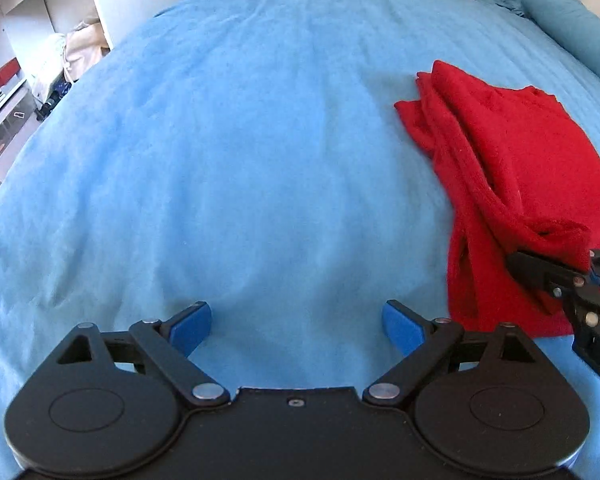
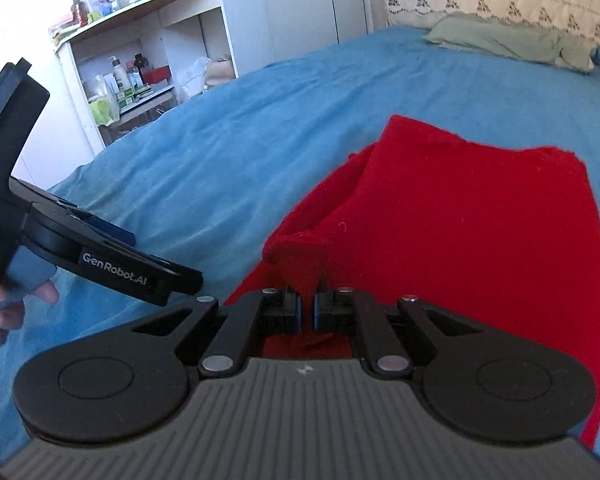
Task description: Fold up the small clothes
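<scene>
Cloth (image 2: 460, 216) red, soft, floppy, light. My right gripper (image 2: 308, 308) pinches near corner; I'd grab far corner next. Left gripper (image 1: 298, 326) spread wide, empty, over bedsheet (image 1: 240, 140).

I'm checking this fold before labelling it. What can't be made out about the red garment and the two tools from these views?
- Red fleece garment: its right side runs off the left wrist view's edge; what kind of garment it is stays unclear.
- Its near hem: hidden under the right tool in the right wrist view.
- Right tool: largely cut off at the left wrist view's edge.
- Left tool: its blue pads are mostly hidden by its own body in the right wrist view.
</scene>
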A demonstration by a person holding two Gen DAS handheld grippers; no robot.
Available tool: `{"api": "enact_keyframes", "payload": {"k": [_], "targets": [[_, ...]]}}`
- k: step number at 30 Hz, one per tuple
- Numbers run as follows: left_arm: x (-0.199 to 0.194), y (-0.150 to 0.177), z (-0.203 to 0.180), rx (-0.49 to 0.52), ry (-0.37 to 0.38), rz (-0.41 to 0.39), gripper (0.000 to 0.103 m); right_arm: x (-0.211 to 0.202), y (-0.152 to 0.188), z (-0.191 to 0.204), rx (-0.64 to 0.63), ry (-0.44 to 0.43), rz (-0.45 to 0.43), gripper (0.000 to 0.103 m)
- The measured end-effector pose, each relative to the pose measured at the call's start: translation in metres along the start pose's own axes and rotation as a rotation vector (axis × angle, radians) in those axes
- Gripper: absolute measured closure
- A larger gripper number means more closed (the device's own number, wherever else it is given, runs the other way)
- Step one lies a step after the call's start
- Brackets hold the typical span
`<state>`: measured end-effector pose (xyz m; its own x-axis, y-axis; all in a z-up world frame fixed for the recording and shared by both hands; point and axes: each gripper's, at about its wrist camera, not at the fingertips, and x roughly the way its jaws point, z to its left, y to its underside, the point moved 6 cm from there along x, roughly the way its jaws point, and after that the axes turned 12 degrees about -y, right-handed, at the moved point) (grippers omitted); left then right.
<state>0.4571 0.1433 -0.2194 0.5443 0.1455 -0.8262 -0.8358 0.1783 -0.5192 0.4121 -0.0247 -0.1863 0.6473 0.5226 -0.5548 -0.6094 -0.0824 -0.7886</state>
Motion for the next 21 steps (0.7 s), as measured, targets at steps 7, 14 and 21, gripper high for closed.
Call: {"api": "enact_keyframes", "payload": {"k": [7,14,21], "targets": [[-0.005,-0.007,0.007,-0.024,0.018,-0.014,0.008,0.005,0.015,0.037,-0.257,0.058,0.055,0.082],[-0.022,-0.011,0.007,-0.046,0.036,-0.026,0.008,0.003,0.028,0.047,-0.39,0.099,0.067,0.048],[-0.07,-0.026,-0.021,-0.048,0.152,-0.14,0.002,-0.064,0.027,0.021,-0.239,0.082,-0.067,0.014]]}}
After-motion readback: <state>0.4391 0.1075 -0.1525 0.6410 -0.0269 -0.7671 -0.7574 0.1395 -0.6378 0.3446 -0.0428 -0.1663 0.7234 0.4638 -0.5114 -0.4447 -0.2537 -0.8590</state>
